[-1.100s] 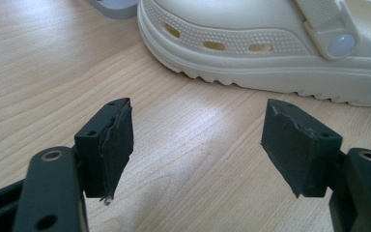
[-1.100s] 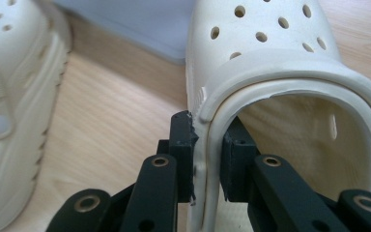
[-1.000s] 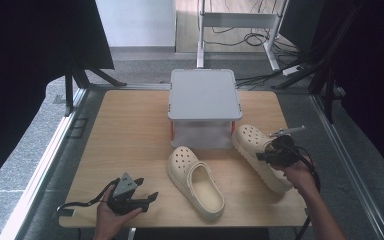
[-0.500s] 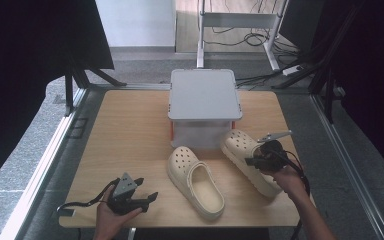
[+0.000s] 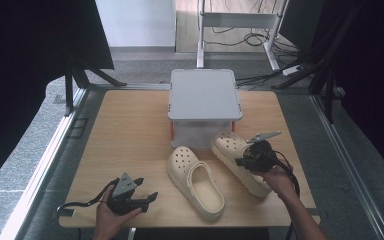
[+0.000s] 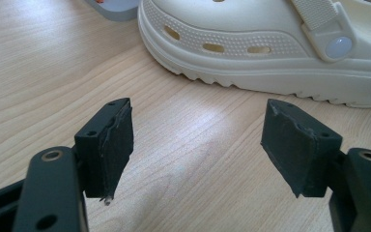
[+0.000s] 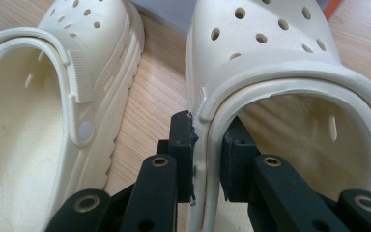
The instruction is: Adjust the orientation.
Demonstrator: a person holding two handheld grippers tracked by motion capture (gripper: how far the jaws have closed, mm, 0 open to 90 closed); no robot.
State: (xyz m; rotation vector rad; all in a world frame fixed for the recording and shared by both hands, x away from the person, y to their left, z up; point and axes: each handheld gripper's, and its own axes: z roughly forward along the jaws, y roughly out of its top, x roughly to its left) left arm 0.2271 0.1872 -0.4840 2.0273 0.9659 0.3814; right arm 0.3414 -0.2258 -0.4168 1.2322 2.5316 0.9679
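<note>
We have the right gripper (image 7: 207,159) clamped on 1 clog's side wall (image 7: 290,67), the left gripper (image 6: 198,145) wide and empty; both clogs remain outside the closed box (image 5: 203,95).

A rectangular table with a pale wood-grain top (image 5: 130,125) fills the middle of the high view, edged by a thin metal frame. Under and around it lies a speckled grey carpet floor (image 5: 25,150), seen at left and right. Black curtain panels (image 5: 30,40) hang in the upper left and along the right edge (image 5: 375,75). At top centre stands a white wall (image 5: 135,20), with a strip of light wooden flooring beside it. A grey metal table frame (image 5: 240,22) stands at the upper centre-right, black cables (image 5: 260,37) trailing beneath it. Soft daylight falls evenly over the tabletop.
</note>
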